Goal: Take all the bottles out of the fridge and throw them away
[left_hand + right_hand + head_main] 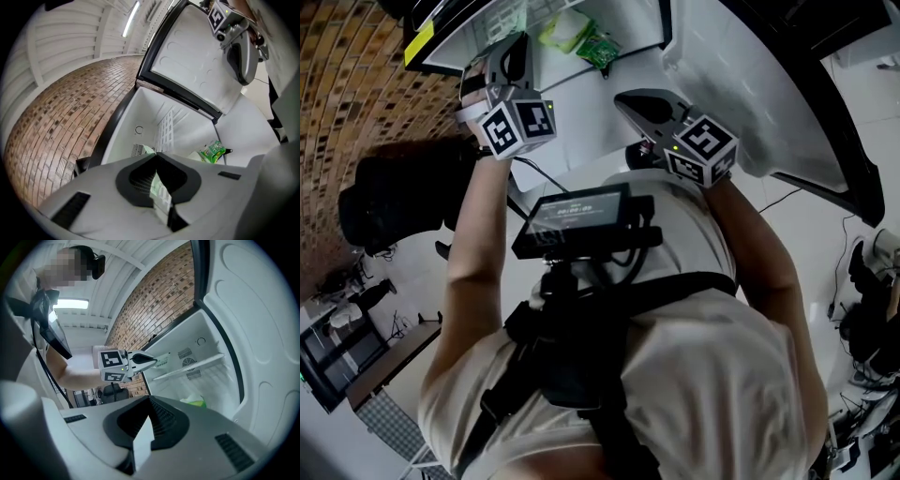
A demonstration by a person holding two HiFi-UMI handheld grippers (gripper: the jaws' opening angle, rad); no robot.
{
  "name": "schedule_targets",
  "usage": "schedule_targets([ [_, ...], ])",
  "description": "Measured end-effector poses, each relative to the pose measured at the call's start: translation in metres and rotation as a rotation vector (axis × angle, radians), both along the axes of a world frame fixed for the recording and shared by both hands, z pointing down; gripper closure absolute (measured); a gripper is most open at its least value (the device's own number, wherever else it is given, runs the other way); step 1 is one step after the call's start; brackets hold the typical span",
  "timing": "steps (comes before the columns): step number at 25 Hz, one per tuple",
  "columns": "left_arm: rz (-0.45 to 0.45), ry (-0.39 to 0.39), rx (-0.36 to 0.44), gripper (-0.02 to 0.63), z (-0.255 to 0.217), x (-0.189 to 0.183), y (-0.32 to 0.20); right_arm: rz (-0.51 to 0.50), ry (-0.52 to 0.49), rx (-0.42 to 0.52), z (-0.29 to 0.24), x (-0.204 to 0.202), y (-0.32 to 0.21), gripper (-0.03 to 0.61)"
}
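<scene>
Head view: fridge door (750,94) wide | left gripper (508,58) pinches thin printed item (159,190) at fridge mouth (628,70) | right gripper (628,101) closed, empty.

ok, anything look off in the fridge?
Nothing spilled or broken. Odd part: no bottle shows in the open fridge, only green packets. The left gripper is shut on a thin pale printed item.

The fridge (187,70) is white with a black door seal; the wall (61,117) is red-brown brick; the bag (213,152) is green; the sachet (159,192) in the grey left tongs (157,154) is white with green print.
</scene>
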State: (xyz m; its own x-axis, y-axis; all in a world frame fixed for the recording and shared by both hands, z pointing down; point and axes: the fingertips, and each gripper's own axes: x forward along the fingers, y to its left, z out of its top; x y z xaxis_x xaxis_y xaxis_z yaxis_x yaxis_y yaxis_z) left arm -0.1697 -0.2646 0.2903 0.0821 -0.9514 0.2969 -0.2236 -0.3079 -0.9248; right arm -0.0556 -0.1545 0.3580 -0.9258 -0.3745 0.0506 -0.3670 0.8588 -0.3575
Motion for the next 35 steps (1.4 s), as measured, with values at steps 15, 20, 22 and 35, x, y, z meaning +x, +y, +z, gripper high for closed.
schedule_targets([
  [15,0.077,0.391,-0.021,0.603,-0.015,0.009,0.070,0.054,0.029,0.018,-0.010,-0.013,0.028,0.578],
  [20,0.167,0.540,-0.076,0.603,-0.013,0.017,0.100,0.084,0.047,0.021,-0.009,-0.019,0.046,0.578],
  [22,0.194,0.605,-0.103,0.603,-0.008,0.020,0.111,0.096,0.063,0.022,-0.010,-0.019,0.053,0.578],
  [35,0.138,0.784,-0.213,0.603,0.035,0.022,0.153,0.126,0.061,0.032,-0.008,-0.010,0.074,0.578],
])
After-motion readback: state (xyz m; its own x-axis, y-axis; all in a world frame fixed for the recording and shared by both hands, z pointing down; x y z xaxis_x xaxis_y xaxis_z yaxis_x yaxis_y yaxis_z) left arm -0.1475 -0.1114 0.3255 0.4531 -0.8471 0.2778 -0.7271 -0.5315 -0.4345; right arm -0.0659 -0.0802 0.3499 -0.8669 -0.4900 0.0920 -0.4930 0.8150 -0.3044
